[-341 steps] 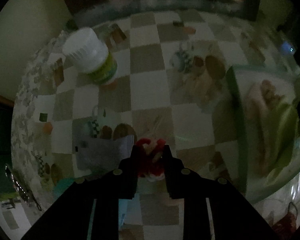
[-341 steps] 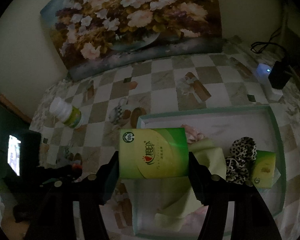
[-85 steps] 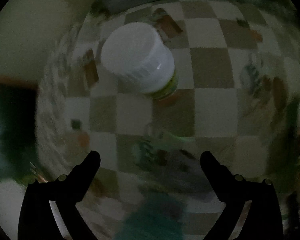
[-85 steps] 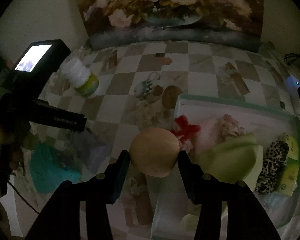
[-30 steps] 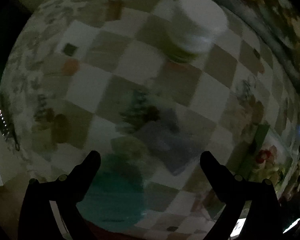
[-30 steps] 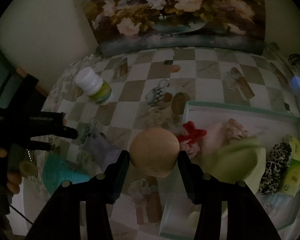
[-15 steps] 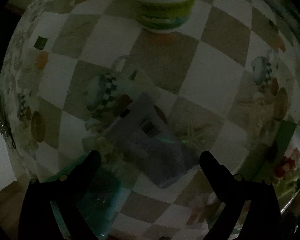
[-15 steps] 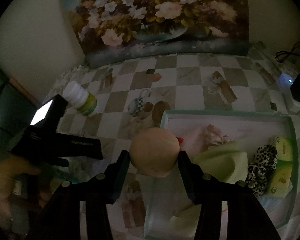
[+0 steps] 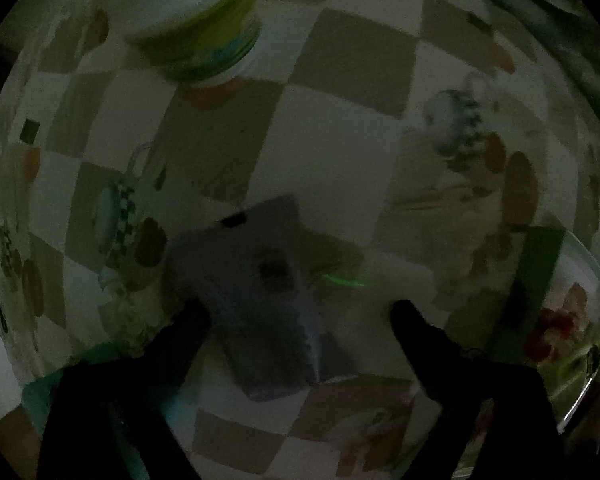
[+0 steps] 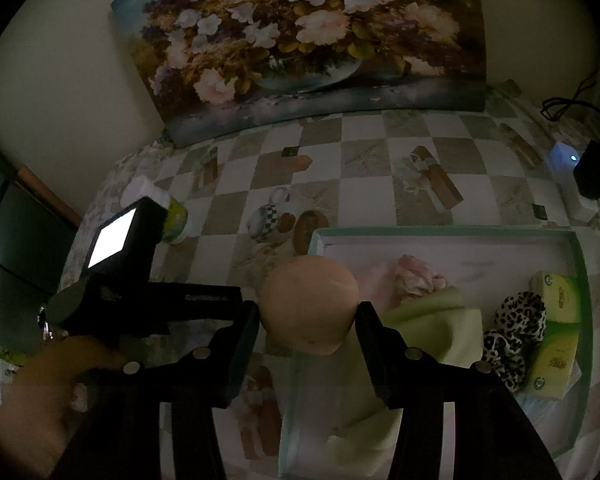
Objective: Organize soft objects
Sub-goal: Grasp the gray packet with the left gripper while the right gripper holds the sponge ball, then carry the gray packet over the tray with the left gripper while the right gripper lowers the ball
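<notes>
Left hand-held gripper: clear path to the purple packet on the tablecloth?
Probably yes. The left hand-held gripper is open, its fingers either side of the purple packet, which lies flat on the checked tablecloth. Nothing sits on it; the white bottle stands well clear.

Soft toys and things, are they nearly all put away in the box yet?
Mostly. The box already holds a green cloth and a leopard scrunchie. The right tool grips a peach ball. The open left tool reaches for the grey pouch.
</notes>
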